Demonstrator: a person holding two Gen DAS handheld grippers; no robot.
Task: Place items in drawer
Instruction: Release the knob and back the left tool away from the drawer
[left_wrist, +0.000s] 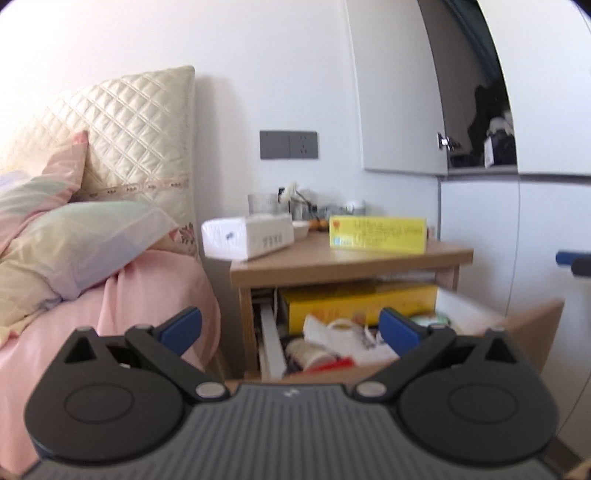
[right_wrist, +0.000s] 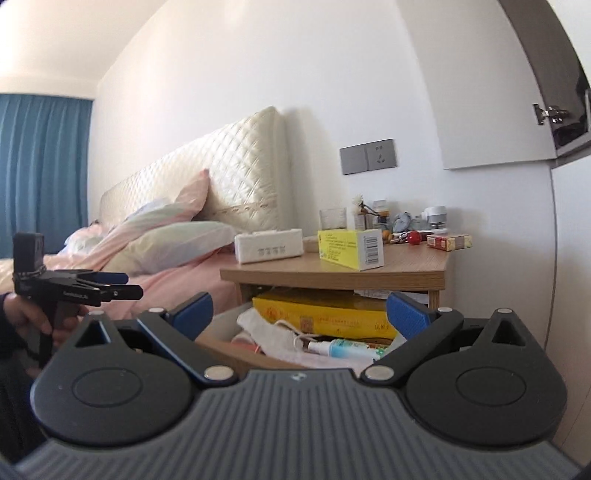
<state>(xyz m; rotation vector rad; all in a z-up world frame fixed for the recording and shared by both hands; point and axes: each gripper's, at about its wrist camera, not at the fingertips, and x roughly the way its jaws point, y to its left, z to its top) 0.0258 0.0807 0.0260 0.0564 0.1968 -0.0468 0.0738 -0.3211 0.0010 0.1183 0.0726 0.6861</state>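
**Both claws wide and empty before the open bedside drawer**

Left wrist view: the left claw (left_wrist: 290, 328) is hovering spread wide, holding nothing, its blue fingertips (left_wrist: 183, 326) framing the open drawer (left_wrist: 532, 325) of the nightstand (left_wrist: 332, 264). The drawer is showing a long yellow box (left_wrist: 354, 302) at the back, with white bags and small clutter in front of it. On the tabletop a white tissue pack (left_wrist: 247, 236) is lying at the left end, overhanging towards the bed (left_wrist: 110, 302), and a yellow carton (left_wrist: 376, 234) is standing near the right. The picture is somewhat blurred.

Right wrist view: the right claw (right_wrist: 299, 317) is also gaping wide and gripping nothing, hanging just before the drawer, where a small white-and-blue bottle (right_wrist: 343, 347) is lying in front of the yellow box. The yellow carton is sitting on the tabletop between the tissue pack and a red pack (right_wrist: 448, 242) at the far right. At the left edge a hand (right_wrist: 33, 317) is gripping the other tool's handle beside the bed.
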